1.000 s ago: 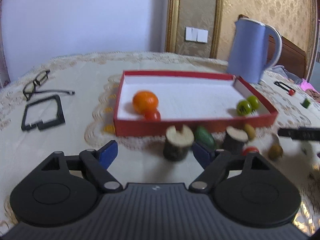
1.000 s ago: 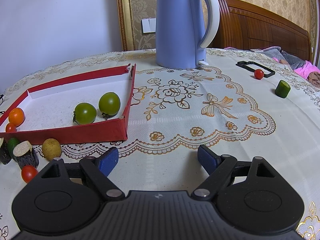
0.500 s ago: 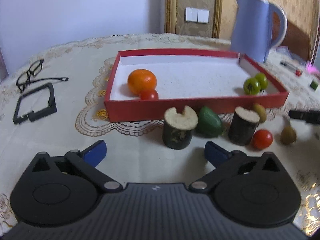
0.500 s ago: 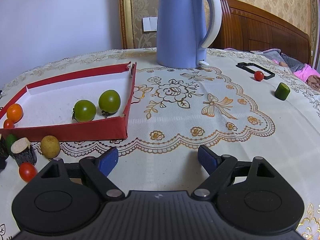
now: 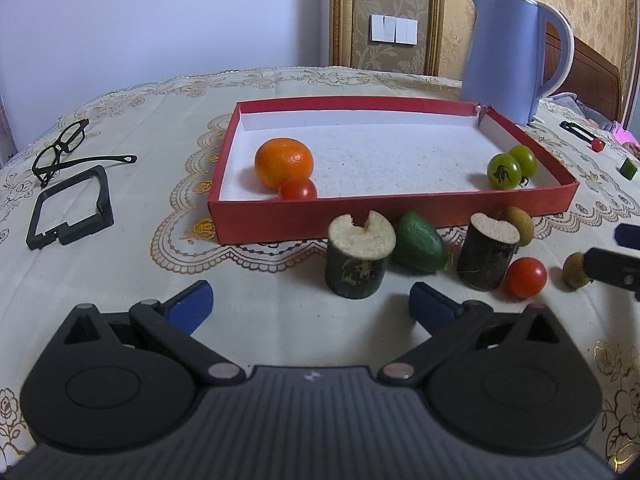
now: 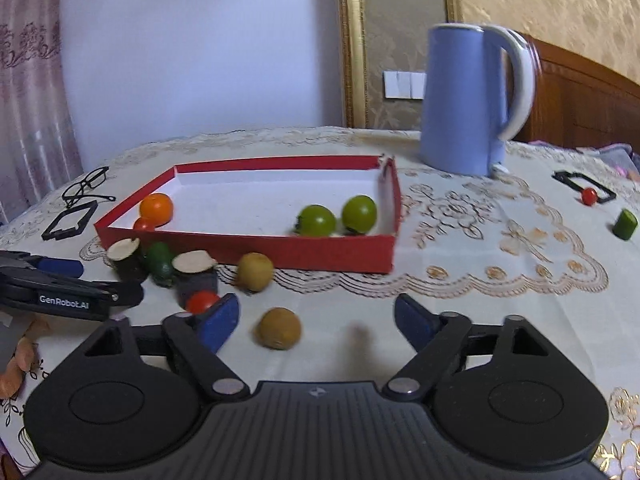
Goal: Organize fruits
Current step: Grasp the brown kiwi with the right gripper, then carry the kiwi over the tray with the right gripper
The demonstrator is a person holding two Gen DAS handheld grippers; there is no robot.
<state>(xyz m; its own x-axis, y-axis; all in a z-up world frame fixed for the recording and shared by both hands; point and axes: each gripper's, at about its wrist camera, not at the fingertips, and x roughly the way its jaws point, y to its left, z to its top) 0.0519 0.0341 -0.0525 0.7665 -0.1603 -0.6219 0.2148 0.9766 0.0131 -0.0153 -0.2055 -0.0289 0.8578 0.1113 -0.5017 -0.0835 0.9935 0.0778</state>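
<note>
A red tray holds an orange, a small red tomato and two green tomatoes. In front of it on the cloth lie two sugarcane stubs, a green avocado, a red tomato and two brown kiwis. My left gripper is open and empty, just short of the left stub. My right gripper is open, with the nearer kiwi between its fingers.
A blue kettle stands behind the tray's right corner. Glasses and a black frame lie at left. A green cylinder, a small red tomato and another black frame lie far right.
My right gripper has swung left and come in over the loose fruit, the near kiwi now between its fingers. My left gripper has drawn back slightly and opened wider.
</note>
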